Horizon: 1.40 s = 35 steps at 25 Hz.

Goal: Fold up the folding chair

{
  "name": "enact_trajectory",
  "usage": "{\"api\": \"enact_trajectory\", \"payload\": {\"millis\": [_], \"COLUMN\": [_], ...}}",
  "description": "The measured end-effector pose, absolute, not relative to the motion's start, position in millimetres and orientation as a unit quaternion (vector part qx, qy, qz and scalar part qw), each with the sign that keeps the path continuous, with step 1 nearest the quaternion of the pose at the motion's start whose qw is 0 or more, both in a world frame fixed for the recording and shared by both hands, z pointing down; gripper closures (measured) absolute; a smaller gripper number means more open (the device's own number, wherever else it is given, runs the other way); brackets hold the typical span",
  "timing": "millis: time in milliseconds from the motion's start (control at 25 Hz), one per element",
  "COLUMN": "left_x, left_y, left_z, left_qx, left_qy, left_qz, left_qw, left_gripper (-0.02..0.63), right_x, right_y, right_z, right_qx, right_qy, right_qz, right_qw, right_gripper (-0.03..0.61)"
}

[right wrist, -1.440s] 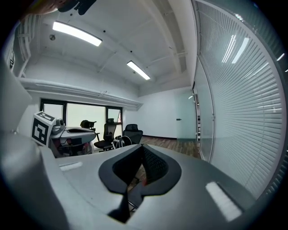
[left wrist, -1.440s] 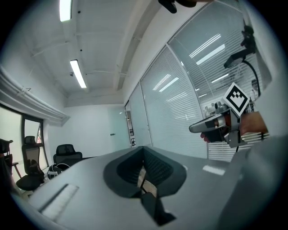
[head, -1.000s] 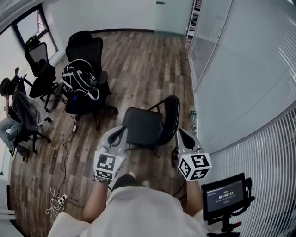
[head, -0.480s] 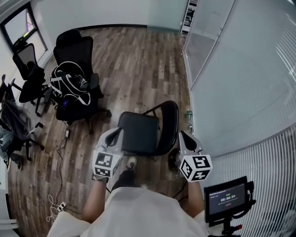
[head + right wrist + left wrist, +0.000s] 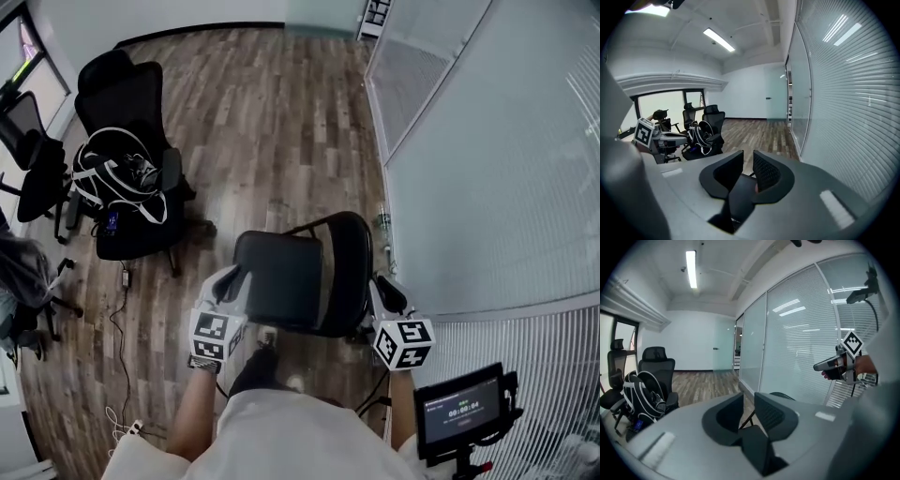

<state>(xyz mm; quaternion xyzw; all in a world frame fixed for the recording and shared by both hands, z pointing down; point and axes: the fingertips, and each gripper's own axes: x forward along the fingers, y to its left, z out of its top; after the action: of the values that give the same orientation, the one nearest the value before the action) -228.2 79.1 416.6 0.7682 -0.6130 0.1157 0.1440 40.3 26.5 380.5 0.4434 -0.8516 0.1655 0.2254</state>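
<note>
Both hands have come down to flank the folding chair (image 5: 281, 278), which stands open on the wood floor (image 5: 281, 112). The left hand-held gripper (image 5: 231, 282) and right hand-held gripper (image 5: 386, 292) have just been opening to a narrow gap, nothing between the jaws. Best, I judge, that the left pinches the seat's front edge while the right steadies the backrest (image 5: 349, 267). The legs and hinge are hidden beneath the seat.

Wood-plank floor (image 5: 281, 112) beneath the open folding chair (image 5: 281, 281) and a black office chair (image 5: 141, 98)
</note>
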Motion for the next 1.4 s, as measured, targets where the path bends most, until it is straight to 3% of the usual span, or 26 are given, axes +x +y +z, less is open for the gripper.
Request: {"api": "enact_trajectory", "payload": {"millis": [840,1400], "left_x": [-271.4,-267.9], "left_y": [7.7,26.0], "left_z": [564.3,648.5], "left_qx": [0.747,0.761], "left_qy": [-0.579,-0.516], "left_qz": [0.190,0.222], "left_qw": [0.266,0.324], "left_gripper": [0.518,0.497], "right_x": [83.7,109.8], "right_y": [-57.7,-48.6], "right_z": [514.2,576.7], "right_qx": [0.475,0.456], "right_qy": [-0.760,-0.720], "right_qz": [0.250,0.340], "right_qw": [0.367,0.396], "right_gripper": [0.440,0.405]}}
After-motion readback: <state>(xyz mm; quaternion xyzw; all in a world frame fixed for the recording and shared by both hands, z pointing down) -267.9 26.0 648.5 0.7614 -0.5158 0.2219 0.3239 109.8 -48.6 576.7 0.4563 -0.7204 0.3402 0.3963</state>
